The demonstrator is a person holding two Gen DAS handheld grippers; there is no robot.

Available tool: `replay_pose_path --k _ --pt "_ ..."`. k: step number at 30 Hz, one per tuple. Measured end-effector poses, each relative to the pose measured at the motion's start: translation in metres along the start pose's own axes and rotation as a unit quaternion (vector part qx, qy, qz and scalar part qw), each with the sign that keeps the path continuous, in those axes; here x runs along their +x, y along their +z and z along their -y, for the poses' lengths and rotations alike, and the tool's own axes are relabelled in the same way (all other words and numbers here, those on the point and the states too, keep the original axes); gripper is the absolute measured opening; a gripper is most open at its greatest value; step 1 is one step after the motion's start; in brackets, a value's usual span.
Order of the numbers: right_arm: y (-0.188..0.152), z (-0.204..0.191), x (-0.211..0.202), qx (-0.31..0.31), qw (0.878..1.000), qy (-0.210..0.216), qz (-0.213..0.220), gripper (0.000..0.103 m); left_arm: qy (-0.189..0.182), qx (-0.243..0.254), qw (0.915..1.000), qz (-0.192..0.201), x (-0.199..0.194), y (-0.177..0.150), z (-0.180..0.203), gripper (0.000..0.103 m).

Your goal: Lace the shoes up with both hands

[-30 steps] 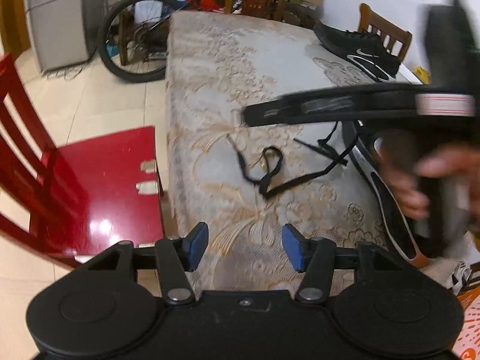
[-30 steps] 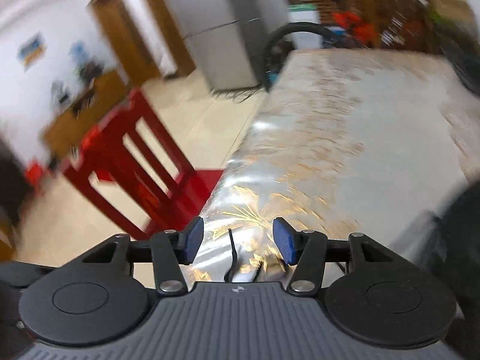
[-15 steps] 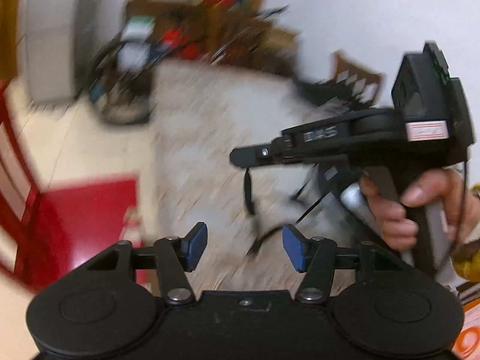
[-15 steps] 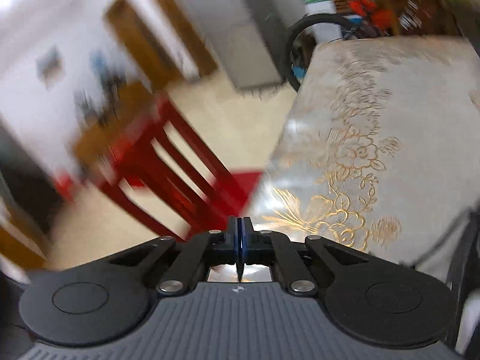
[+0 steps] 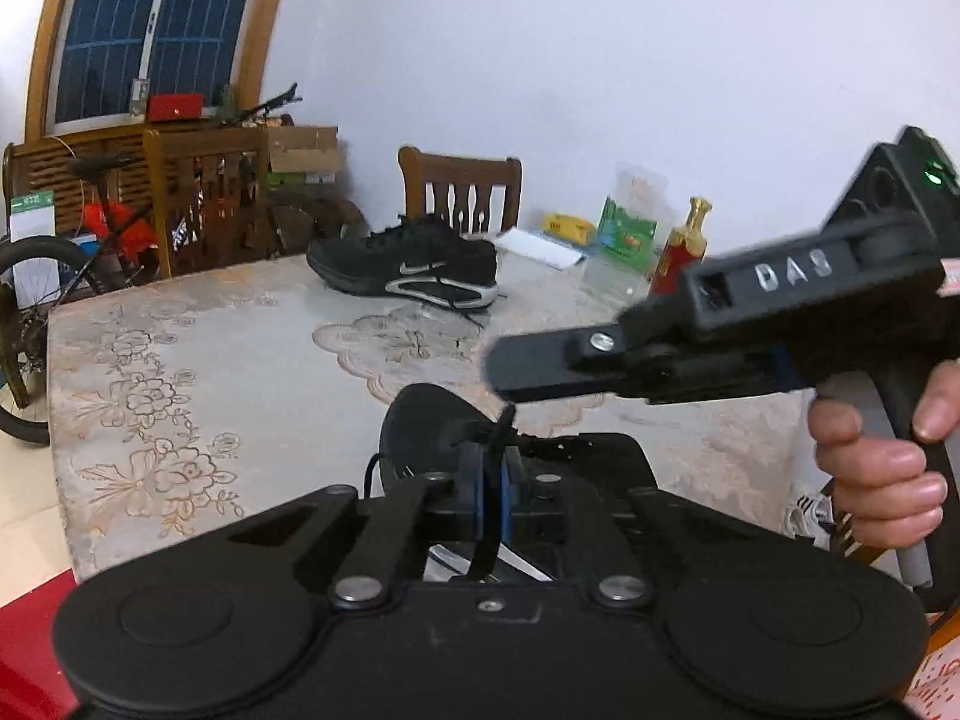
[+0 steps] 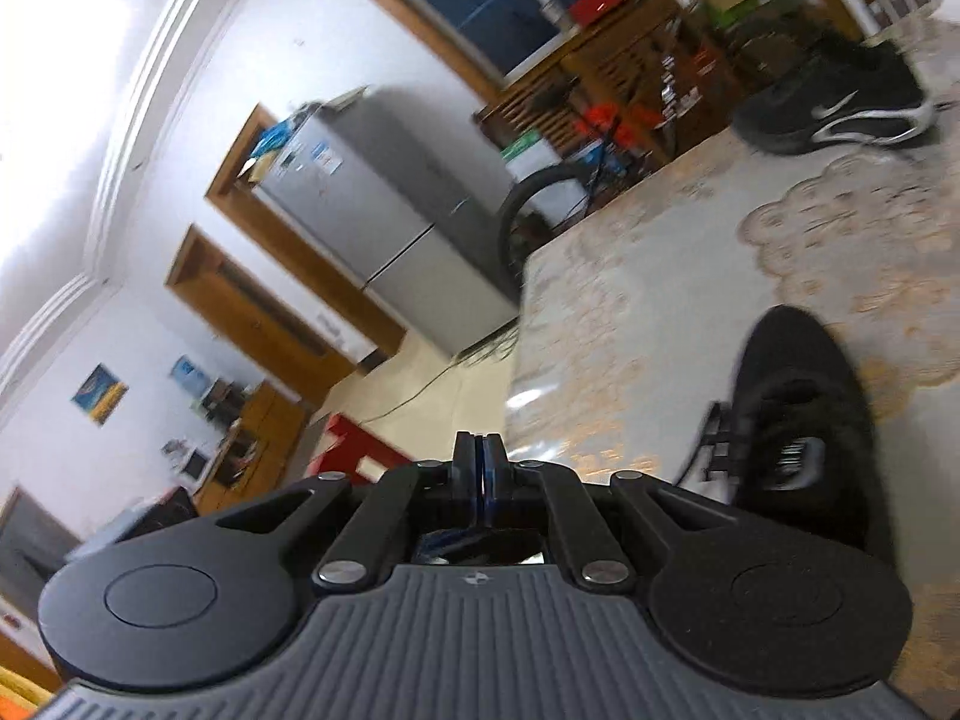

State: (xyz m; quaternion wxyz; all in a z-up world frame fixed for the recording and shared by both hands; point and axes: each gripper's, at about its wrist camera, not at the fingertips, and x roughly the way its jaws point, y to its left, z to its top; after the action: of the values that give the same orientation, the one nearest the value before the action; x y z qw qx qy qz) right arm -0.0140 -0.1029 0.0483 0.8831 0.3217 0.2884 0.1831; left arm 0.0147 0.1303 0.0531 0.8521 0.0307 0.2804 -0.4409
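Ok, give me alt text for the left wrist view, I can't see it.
The left gripper is shut on a black shoelace above a black shoe on a floral tablecloth. The right gripper hovers close by; another black sneaker sits farther back.

We are looking past the fingertips at a white wall (image 5: 600, 60) lying well ahead, with a wooden chair (image 5: 461, 186) standing before it. Up and to the left of the fingers an arched window (image 5: 144, 30) is showing dark panes above a cluttered wooden shelf (image 5: 204, 192). In the right wrist view, a grey fridge (image 6: 384, 210) is standing far beyond the fingertips, and pale floor tiles (image 6: 408, 384) are catching the light.
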Motion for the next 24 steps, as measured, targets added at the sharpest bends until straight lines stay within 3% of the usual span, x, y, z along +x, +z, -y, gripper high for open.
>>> replay_pose_path --k 1,2,4,6,8,10,14,16,18,19,20,22,24 --pt "-0.002 0.002 -0.002 -0.004 1.0 -0.021 0.005 0.016 0.008 0.001 0.9999 -0.012 0.003 0.001 -0.002 0.004" --pt "-0.001 0.004 -0.009 -0.013 0.999 -0.05 0.015 0.033 0.015 0.002 0.9996 -0.024 0.007 0.002 -0.005 0.004" --pt "-0.011 0.002 -0.024 -0.059 0.987 -0.139 0.053 0.055 0.028 0.016 0.9985 -0.044 0.011 0.006 -0.007 0.004" --pt "-0.026 0.001 -0.023 -0.131 0.965 -0.218 0.064 0.056 0.021 0.032 0.9978 -0.055 0.019 0.016 -0.004 0.004" --pt "-0.044 -0.001 -0.014 -0.204 0.935 -0.285 0.061 0.056 0.014 0.048 0.9966 -0.065 0.028 0.025 -0.001 0.004" --pt "-0.057 0.003 -0.002 -0.235 0.923 -0.298 0.058 0.055 0.007 0.065 0.995 -0.076 0.036 0.034 0.001 0.005" --pt "-0.061 0.017 0.008 -0.212 0.926 -0.304 0.074 0.054 0.001 0.103 0.9892 -0.104 0.064 0.045 0.014 0.005" --pt "-0.057 0.03 -0.001 -0.168 0.937 -0.294 0.081 0.054 0.001 0.122 0.9846 -0.126 0.085 0.046 0.022 0.005" --pt "-0.053 0.044 -0.009 -0.122 0.947 -0.282 0.088 0.046 0.001 0.138 0.9798 -0.145 0.101 0.045 0.03 0.005" --pt "-0.052 0.054 -0.014 -0.086 0.956 -0.265 0.09 0.031 0.002 0.145 0.9775 -0.153 0.107 0.045 0.033 0.005" --pt "-0.05 0.065 -0.018 -0.05 0.963 -0.247 0.091 0.026 0.002 0.153 0.9751 -0.161 0.113 0.044 0.037 0.005" --pt "-0.051 0.089 -0.028 0.042 0.975 -0.19 0.104 0.023 0.003 0.167 0.9698 -0.177 0.126 0.043 0.045 0.005" --pt "-0.056 0.114 -0.038 0.148 0.974 -0.117 0.123 0.024 0.004 0.182 0.9641 -0.193 0.139 0.042 0.052 0.005"
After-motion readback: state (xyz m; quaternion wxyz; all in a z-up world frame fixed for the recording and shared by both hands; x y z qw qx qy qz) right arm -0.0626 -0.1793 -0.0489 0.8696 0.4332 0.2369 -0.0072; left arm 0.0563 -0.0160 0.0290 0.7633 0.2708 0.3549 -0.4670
